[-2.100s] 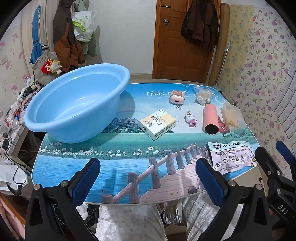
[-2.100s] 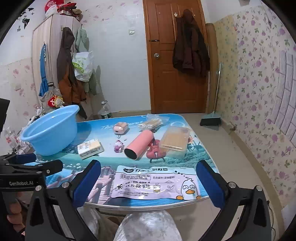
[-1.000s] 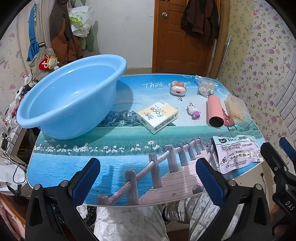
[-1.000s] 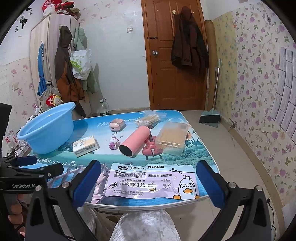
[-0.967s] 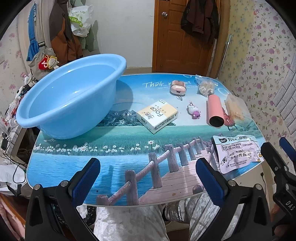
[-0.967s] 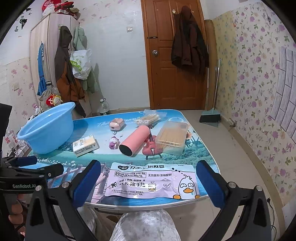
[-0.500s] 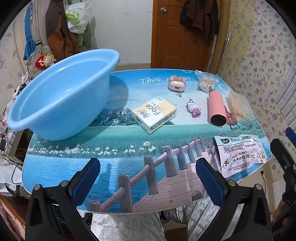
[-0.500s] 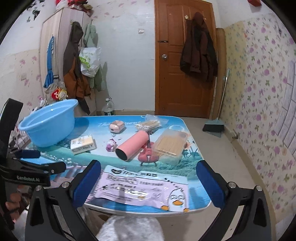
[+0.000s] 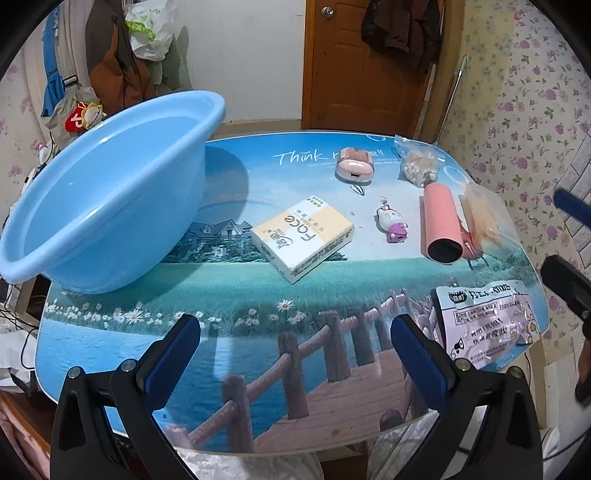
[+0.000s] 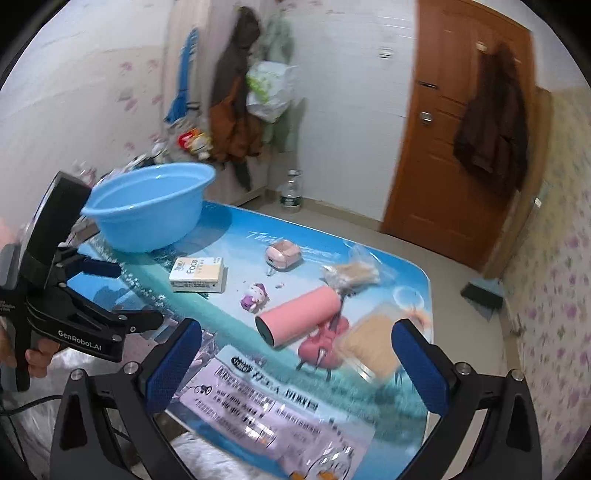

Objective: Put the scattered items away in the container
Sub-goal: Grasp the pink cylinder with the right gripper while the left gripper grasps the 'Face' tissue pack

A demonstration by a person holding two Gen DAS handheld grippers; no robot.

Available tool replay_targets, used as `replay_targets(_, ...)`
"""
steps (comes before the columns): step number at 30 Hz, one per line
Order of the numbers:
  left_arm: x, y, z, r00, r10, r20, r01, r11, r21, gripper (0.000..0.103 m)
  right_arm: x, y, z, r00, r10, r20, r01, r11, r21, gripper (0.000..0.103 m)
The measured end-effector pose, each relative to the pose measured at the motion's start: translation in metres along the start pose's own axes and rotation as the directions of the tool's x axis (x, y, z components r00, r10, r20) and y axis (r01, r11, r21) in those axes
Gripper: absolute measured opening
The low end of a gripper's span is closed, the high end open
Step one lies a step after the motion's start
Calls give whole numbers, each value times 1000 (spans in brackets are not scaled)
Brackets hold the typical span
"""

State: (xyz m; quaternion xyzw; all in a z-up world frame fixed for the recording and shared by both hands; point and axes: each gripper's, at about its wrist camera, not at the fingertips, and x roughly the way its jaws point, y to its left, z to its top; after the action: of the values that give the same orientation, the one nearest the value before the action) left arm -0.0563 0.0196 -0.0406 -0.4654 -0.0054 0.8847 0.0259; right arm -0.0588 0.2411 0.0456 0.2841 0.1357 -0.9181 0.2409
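Basin [image 9: 99,206] sits empty; pouch [image 10: 266,410] blurred under right gripper [image 10: 295,365]; both grippers' fingers spread, holding nothing.

a brown wooden door [image 9: 354,62] stands shut in the far white wall [image 9: 243,59], a dark coat [image 10: 491,122] hanging on it. jackets and a plastic bag [image 9: 146,26] hang at the left. flowered wallpaper [image 9: 517,92] covers the right wall. a bottle [image 10: 291,192] and a broom [image 10: 484,291] sit on the pale floor [image 10: 476,332].

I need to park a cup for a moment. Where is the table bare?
Bare: the near-left stretch between the blue basin, tissue box and table edge. Crowded: the right side, around the pink tube and snack packet.
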Motion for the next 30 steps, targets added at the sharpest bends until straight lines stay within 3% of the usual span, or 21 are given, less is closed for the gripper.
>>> replay_targets(4,5,-7,6,1000,-19,-7,19,1000,17,103,24,1,6,995,70,-67,-84,968,-238,103)
replay_targets(10,15,-5,15,999,-30,-27,30,1000,-6,103,51,-6,8,972,170,-163,-218,911,-350,101)
replay_targets(13,26,-3,18,999,-13,-44,13,1000,-6,103,71,-2,13,950,219,-222,-295,865,-406,99)
replay_targets(22,39,-2,24,997,-21,-70,20,1000,-16,103,116,-7,21,902,262,-344,-392,831,-394,98)
replay_targets(30,48,-4,29,997,-23,-67,22,1000,-11,103,139,-12,21,883,268,-386,-408,845,-346,98)
